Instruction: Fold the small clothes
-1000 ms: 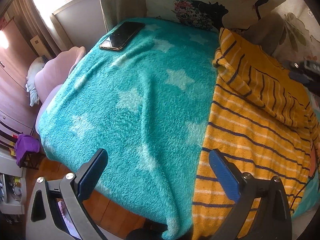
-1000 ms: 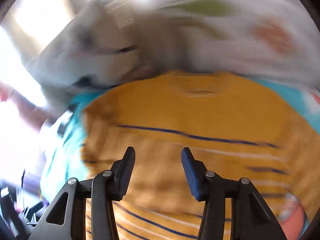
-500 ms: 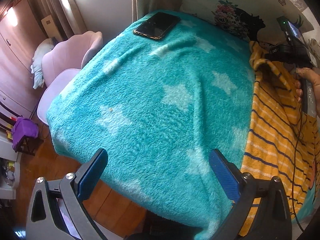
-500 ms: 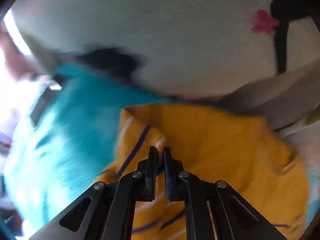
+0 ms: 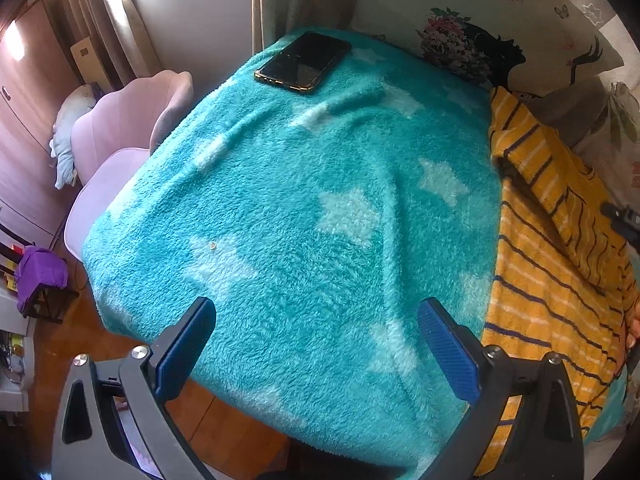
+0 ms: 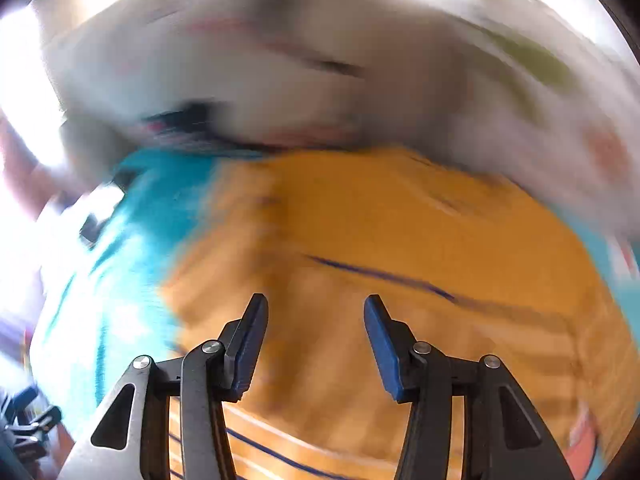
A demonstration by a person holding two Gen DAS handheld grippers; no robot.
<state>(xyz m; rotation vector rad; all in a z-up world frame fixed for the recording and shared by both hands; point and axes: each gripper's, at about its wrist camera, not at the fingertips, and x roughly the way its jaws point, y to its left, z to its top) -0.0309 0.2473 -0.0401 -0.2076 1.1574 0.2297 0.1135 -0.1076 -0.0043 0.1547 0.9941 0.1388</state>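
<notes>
Left wrist view: both grippers open, striped garment on blanket's right side

Left gripper (image 5: 316, 344): fingers spread wide, nothing held, seen above the near edge of the teal star blanket (image 5: 304, 208). Blue pads (image 5: 448, 350) are visible on the inner faces. Yellow striped garment (image 5: 552, 264) is laid on the blanket just right of the gripper, its upper part folded over along the right side. A black phone (image 5: 304, 62) is seen face up at the blanket's far corner, well apart from the garment. A pink chair (image 5: 120, 140) is beside the left edge, a printed pillow (image 5: 492, 32) behind the far edge.

Right gripper (image 6: 316, 340): fingers apart, nothing clamped, held over the yellow garment (image 6: 400, 248). Heavy motion blur; contact with the cloth cannot be told. Teal blanket (image 6: 132, 240) is seen to the left.
</notes>
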